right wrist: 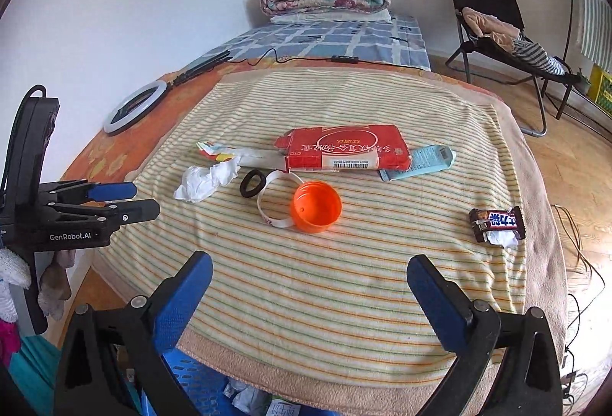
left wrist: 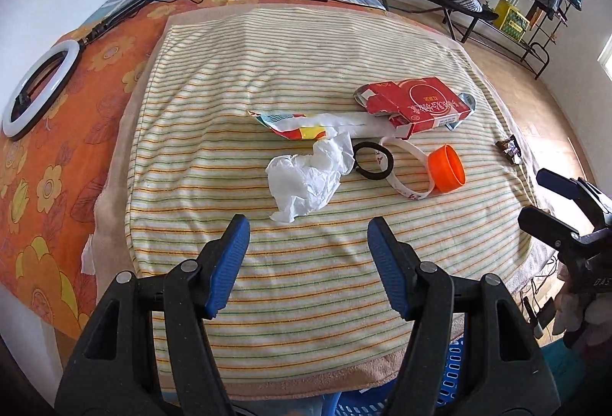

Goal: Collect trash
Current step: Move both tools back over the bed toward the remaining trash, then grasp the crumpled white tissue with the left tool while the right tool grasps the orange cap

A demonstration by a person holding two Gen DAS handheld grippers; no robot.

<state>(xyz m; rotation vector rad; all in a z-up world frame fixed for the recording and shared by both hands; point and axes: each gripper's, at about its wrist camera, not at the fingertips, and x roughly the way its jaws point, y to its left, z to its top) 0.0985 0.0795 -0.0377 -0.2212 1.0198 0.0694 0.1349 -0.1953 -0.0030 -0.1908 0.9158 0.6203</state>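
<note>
Bed (right wrist: pixel 114 155) covered by a striped towel (right wrist: pixel 344 286), with litter grouped at the middle of the towel and a blue basket (right wrist: pixel 199 377) below its near edge, some crumpled paper already in it. The red carton (right wrist: pixel 344 148) lies flat, long axis left to right across the view, torn flap toward the left. The crumpled tissue (left wrist: pixel 306 182) sits nearest the left tongs (left wrist: pixel 308 266), which are released and empty above the towel. The orange cap (right wrist: pixel 316 206) lies on its side, mouth toward the right-wrist camera. The chocolate wrapper (right wrist: pixel 496 224) lies apart at the right edge, long axis left to right. The right tongs (right wrist: pixel 310 295) gape wide and empty. Probable next step: descend straight over one piece, fingers (left wrist: pixel 229 263) straddling its short axis.
</note>
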